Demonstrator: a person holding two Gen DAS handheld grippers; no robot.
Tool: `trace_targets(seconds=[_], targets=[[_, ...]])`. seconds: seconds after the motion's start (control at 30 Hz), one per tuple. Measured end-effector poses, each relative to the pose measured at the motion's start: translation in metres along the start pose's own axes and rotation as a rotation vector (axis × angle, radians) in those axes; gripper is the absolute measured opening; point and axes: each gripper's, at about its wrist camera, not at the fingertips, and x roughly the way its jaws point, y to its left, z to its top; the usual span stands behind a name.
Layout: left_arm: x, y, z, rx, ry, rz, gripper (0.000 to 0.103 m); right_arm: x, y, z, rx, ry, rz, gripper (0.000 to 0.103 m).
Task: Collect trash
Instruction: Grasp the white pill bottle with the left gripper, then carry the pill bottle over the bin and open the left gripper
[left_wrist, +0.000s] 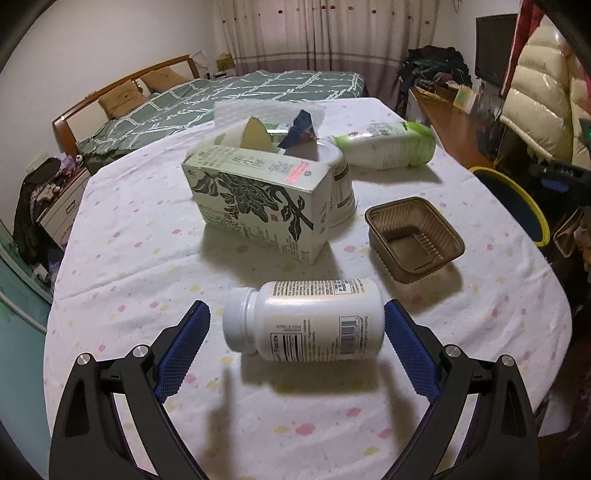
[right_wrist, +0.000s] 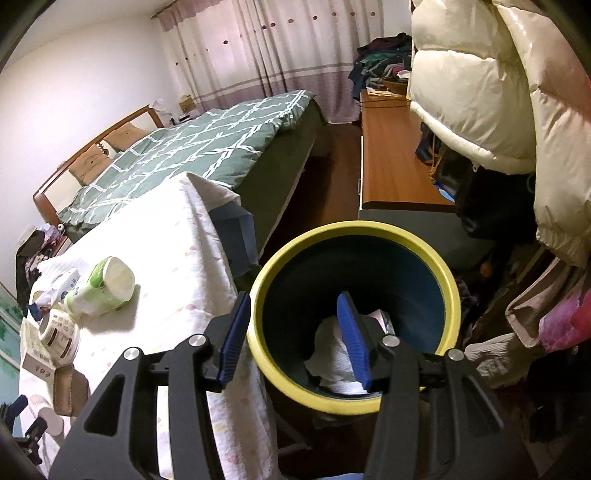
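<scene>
The white pill bottle (left_wrist: 303, 319) lies on its side on the table (left_wrist: 129, 258), between the wide-open left gripper (left_wrist: 297, 325). It should go lower and squeeze the middle. The right gripper (right_wrist: 291, 334) hangs half-open and empty over the bin (right_wrist: 354, 229).

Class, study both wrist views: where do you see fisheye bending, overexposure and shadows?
Left wrist view: the table edge bows into a curve, dark corners frame the picture, and the white pill bottle casts a soft shadow toward the camera. Right wrist view: the tablecloth is blown out to near white, while the bin interior stays dark.
</scene>
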Motion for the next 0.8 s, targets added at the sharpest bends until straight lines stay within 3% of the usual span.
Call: trace_targets(seconds=[0.27, 0.37, 0.8], targets=[[0.014, 0.002, 0.001, -0.025, 0.025, -0.028, 0.093, 0.002, 0.0, -0.005, -0.005, 0.013, 0.014, 0.047], [0.016, 0.003, 0.001, -0.036, 0.034, -0.043, 0.083, 0.001, -0.001, -0.006, -0.004, 0.01, 0.016, 0.047], [-0.01, -0.009, 0.009, -0.016, -0.002, -0.06, 0.083, -0.022, -0.005, -0.017, -0.024, -0.026, 0.021, 0.047]])
